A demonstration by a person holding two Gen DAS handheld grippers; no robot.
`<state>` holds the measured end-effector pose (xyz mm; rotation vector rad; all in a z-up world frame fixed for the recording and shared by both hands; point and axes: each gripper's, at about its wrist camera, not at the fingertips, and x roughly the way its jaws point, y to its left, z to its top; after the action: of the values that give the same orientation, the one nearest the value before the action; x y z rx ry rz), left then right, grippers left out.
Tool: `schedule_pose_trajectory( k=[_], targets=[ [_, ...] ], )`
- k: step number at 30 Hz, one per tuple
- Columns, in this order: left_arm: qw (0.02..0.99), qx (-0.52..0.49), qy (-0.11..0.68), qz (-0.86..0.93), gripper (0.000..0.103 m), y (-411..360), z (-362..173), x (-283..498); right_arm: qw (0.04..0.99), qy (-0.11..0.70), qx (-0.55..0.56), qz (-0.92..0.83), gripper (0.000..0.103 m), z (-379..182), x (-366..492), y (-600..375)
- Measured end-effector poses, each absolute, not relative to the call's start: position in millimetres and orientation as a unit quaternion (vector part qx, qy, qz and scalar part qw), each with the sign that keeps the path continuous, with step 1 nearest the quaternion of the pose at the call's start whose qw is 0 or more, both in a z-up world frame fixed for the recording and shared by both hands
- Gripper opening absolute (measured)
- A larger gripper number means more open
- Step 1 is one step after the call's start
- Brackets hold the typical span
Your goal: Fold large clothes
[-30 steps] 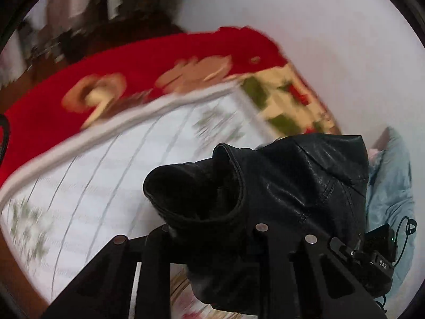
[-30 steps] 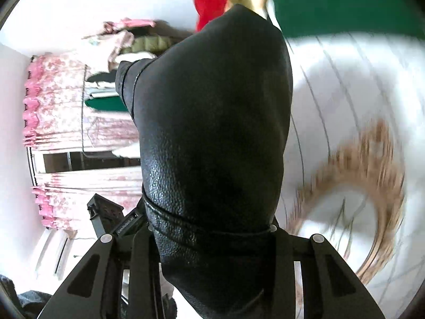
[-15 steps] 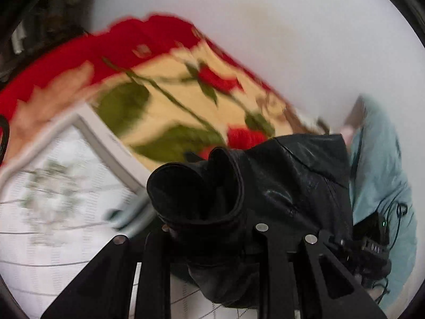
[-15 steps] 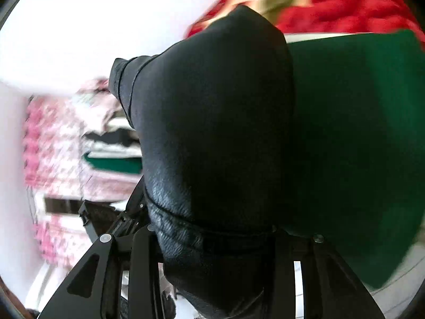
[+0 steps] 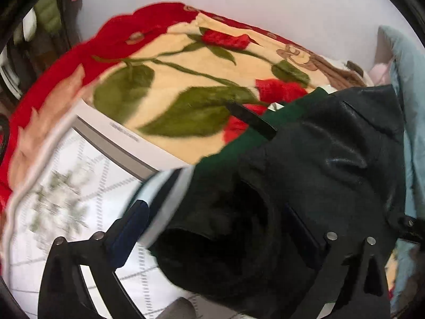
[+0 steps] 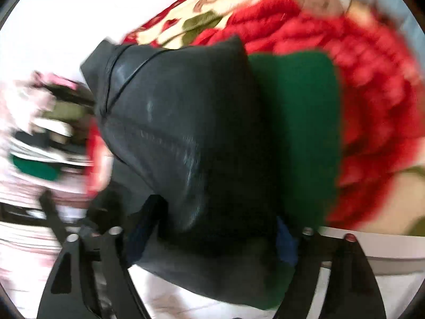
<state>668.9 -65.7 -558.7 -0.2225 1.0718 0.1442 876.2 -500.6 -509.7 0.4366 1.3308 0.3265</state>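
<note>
Left wrist view gives me my landmark, the rose blanket (image 5: 170, 85), red-edged and spread wide. Below it I see a white quilt (image 5: 61, 186) with grey lines. A green garment (image 6: 300, 122) lies on the blanket's near edge, and the black jacket (image 5: 305, 180) sits on top of that. My left gripper (image 5: 212, 228) has its fingers spread wide, with the jacket's folded edge bunched between them. My right gripper (image 6: 212, 228) is equally spread, straddling the jacket (image 6: 180, 133); I cannot tell if either actually pinches it.
</note>
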Motion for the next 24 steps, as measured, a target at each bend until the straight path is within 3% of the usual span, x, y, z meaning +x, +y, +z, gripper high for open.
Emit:
schedule_pose_trajectory(
  k=[1,7,12,17,24],
  targets=[
    [0.856,-0.090,0.504,0.075,0.102,-67.2,-553.0,667.0,0.765,0.610,0.166,0.121,0.103,-504.5,865.5,-491.9],
    [0.874,0.013,0.473,0.106,0.103,-89.4,-508.8,646.9,0.812,0.583,0.015,-0.016,0.103,-475.9,819.3,-463.2],
    [0.878,0.046,0.468,0.090,0.103,-104.9,-463.4,617.9,0.813,0.580,0.004,-0.046,0.103,-472.2,741.7,-461.4],
    [0.881,0.046,0.467,0.064,0.103,-109.5,-398.5,571.7,0.825,0.561,0.011,-0.063,0.103,-418.8,656.3,-446.6],
    [0.893,0.030,0.448,0.022,0.103,-103.8,-295.8,496.6,0.857,0.505,0.014,-0.097,0.103,-285.0,544.6,-427.2]
  ],
)
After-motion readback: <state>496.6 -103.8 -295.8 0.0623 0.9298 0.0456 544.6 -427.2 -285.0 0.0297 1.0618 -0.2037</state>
